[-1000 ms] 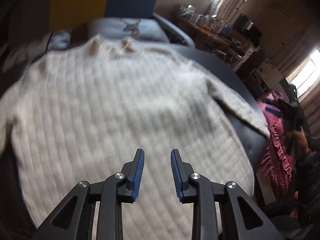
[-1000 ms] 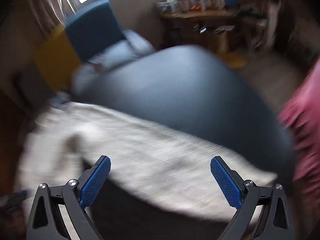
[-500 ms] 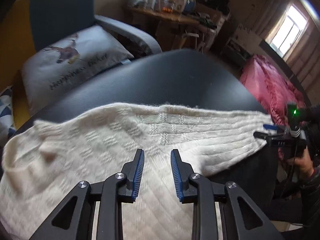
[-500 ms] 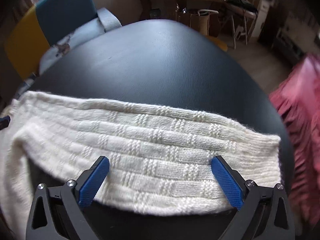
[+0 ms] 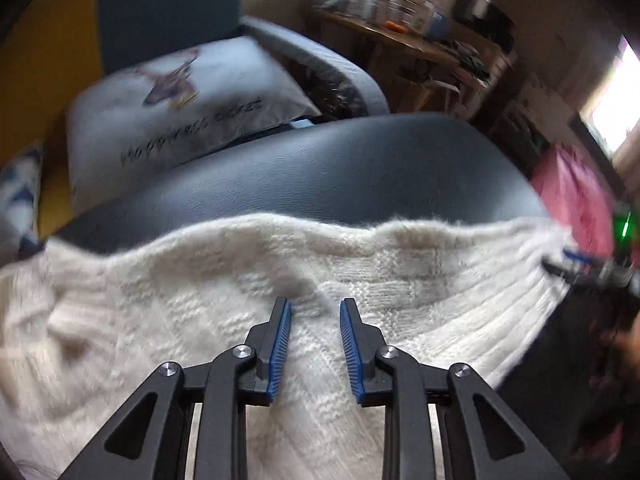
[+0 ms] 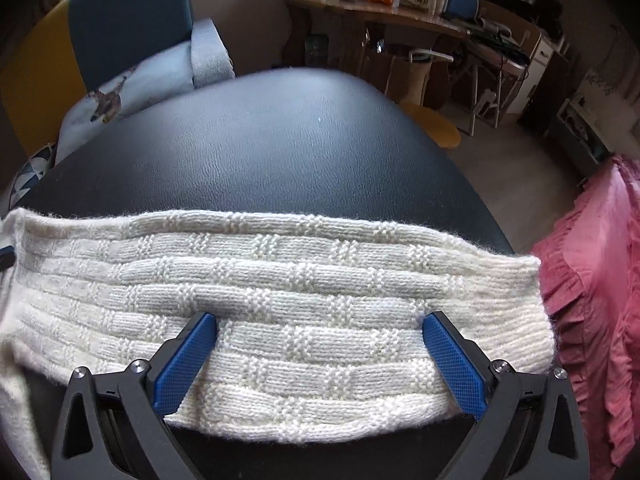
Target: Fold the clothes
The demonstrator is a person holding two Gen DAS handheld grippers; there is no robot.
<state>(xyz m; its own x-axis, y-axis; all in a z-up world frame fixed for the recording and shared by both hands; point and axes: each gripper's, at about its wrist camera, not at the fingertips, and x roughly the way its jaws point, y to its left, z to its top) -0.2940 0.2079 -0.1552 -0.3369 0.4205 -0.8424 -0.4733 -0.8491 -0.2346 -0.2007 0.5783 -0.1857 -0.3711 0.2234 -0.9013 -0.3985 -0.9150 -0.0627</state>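
Note:
A cream knit sweater lies on a black padded table. Its sleeve stretches flat across the table from left to right, cuff at the right near the table's edge. My left gripper hovers low over the sweater where the sleeve joins the body, its jaws a narrow gap apart with only knit seen below. My right gripper is wide open over the sleeve near the cuff, both blue pads down at the knit. In the left wrist view the right gripper shows at the cuff end.
Behind the table stands a blue and yellow armchair with a printed pillow. A cluttered wooden desk lines the far wall. Pink ruffled fabric hangs just right of the table. A yellow stool sits on the floor.
The left gripper swung from over the sweater's body to the sleeve's base and sank lower. The right gripper dropped onto the sleeve near the cuff, which now lies straighter.

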